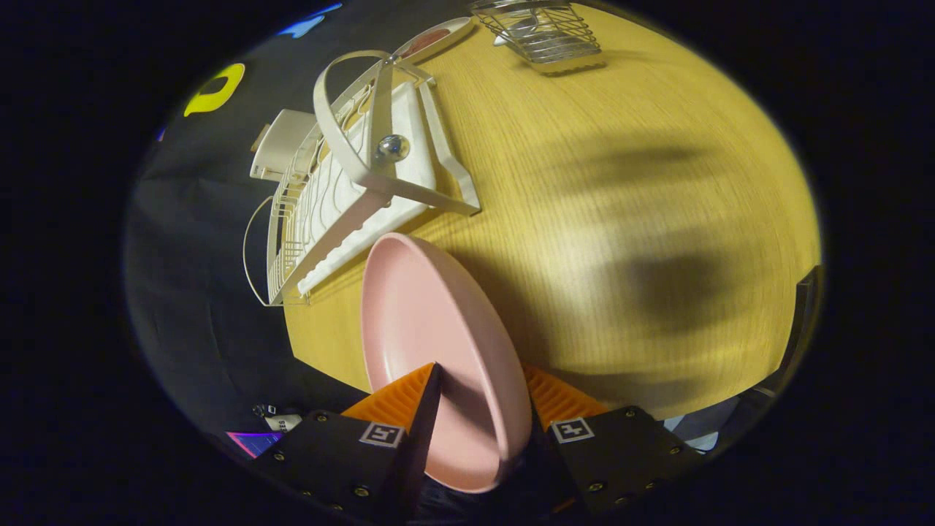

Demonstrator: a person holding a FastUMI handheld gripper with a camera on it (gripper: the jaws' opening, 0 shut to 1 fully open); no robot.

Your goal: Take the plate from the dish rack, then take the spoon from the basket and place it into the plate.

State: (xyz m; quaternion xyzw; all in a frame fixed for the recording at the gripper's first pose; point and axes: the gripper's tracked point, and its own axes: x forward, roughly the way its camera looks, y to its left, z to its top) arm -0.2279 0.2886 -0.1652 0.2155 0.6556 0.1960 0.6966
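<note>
- We read no words or numbers anywhere.
- We see only square black-and-white marker tags on the gripper (478, 409), one on each of its two black finger mounts.

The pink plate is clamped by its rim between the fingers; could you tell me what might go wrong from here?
1. The pink plate is held on edge by its rim in the gripper; it could pivot or slip onto the table.
2. Swinging it could clip the dish rack just beyond it.
</note>
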